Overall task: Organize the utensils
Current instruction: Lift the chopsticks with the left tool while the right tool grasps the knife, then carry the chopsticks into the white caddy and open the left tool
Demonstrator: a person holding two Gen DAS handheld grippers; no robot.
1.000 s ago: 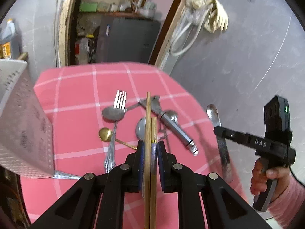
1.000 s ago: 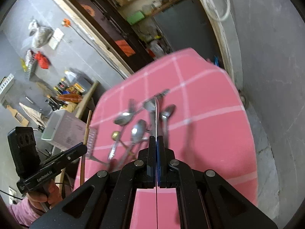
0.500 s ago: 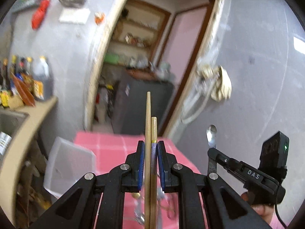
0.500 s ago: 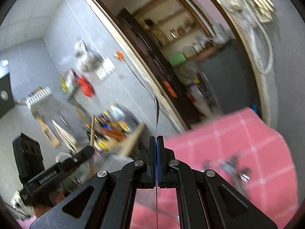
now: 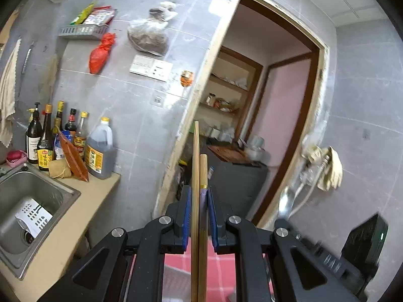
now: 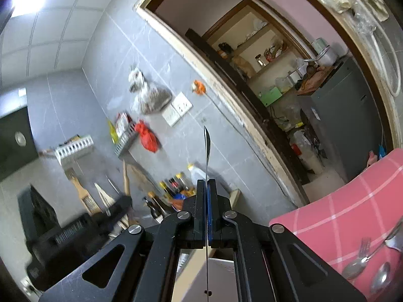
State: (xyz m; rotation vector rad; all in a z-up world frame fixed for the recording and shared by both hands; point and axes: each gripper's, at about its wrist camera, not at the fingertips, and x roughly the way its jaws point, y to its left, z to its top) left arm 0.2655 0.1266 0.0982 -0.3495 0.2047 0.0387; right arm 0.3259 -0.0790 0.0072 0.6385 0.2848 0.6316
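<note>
Two chopsticks [image 5: 198, 176] stand clamped in the left gripper [image 5: 198, 216]; the right gripper [image 6: 206, 214] is closed tight on a spoon [image 6: 207, 151], seen edge-on.

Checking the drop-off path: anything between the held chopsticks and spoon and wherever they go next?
Nothing visible. The chopsticks in the left gripper and the spoon in the right gripper point into open air toward the tiled wall. The destination isn't identifiable here.
</note>
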